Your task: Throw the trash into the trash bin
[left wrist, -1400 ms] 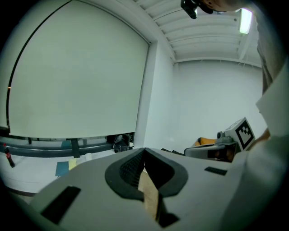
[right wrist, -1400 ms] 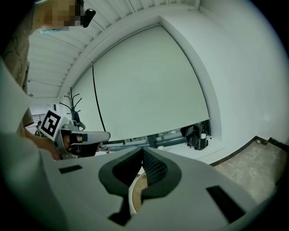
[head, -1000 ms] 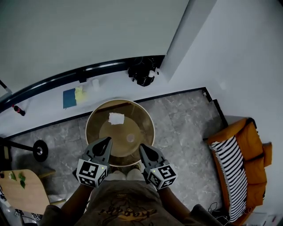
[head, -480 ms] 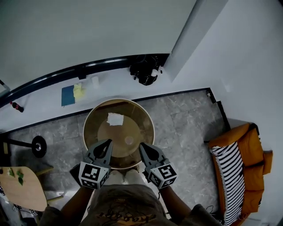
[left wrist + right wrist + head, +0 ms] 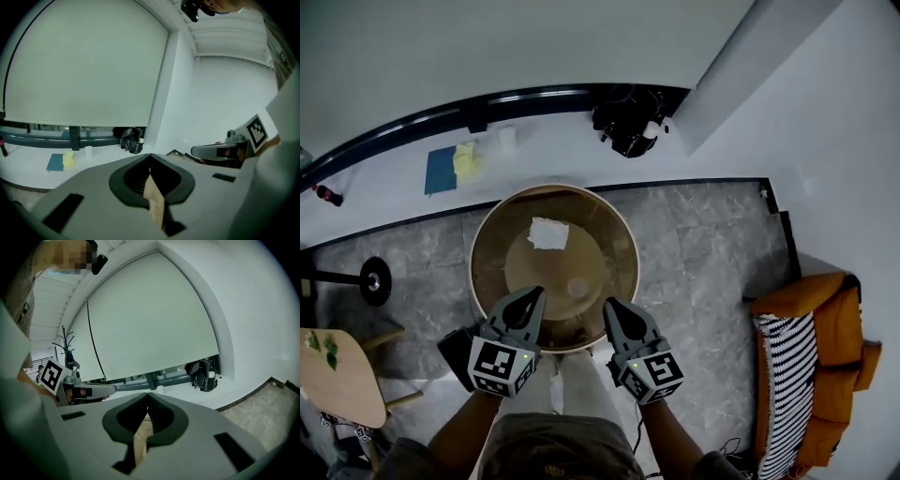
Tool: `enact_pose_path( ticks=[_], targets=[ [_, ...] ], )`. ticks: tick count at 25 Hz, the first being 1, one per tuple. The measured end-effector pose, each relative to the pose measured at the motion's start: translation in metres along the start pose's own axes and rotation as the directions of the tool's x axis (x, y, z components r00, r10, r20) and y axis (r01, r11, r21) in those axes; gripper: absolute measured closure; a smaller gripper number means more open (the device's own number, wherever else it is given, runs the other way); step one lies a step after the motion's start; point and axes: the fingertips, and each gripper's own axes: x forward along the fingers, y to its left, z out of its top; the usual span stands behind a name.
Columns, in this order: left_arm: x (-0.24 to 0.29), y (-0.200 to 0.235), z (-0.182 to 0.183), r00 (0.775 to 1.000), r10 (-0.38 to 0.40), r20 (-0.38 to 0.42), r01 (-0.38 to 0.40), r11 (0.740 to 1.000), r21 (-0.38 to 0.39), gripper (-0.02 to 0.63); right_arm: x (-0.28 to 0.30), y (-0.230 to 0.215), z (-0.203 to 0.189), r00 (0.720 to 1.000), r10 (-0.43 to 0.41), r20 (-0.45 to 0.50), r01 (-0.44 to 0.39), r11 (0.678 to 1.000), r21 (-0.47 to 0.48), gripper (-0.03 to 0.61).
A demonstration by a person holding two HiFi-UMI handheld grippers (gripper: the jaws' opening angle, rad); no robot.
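A round brown trash bin (image 5: 478, 246) stands on the grey stone floor just in front of me. A white crumpled paper (image 5: 548, 233) and a small pale round piece (image 5: 577, 287) lie on its bottom. My left gripper (image 5: 532, 298) hangs over the bin's near rim, shut, and I see nothing held in it. My right gripper (image 5: 614, 305) is beside it over the same rim, also shut and empty. In the left gripper view the left gripper (image 5: 150, 155) has its tips touching, with the right gripper (image 5: 220, 151) off to the side. In the right gripper view the right gripper (image 5: 149, 393) is shut too.
A black bag (image 5: 628, 127) sits by the wall corner. A blue pad (image 5: 441, 169), a yellow cloth (image 5: 467, 161) and a white cup (image 5: 507, 141) lie on the white ledge. An orange seat with a striped cushion (image 5: 811, 356) is at right, a wooden table (image 5: 333, 375) at left.
Both grippers have sunk lower, still over the bin's near rim, and stay shut. The bin now looks larger, and the seat has slid toward the lower right.
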Motion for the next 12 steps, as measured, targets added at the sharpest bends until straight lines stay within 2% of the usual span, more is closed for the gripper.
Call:
enact_pose_path(
  ticks=[7,12],
  targets=[
    [0.042,0.013,-0.066,0.999,0.02,-0.033,-0.019,0.999,0.031,0.595,0.023,-0.036,-0.055,0.999,-0.016,-0.048,0.013,0.998,-0.053,0.561],
    [0.067,0.02,-0.115,0.999,0.019,-0.042,-0.018,0.999,0.047,0.595,0.042,-0.059,-0.098,0.998,-0.023,-0.064,0.021,0.999,-0.034,0.561]
  ],
)
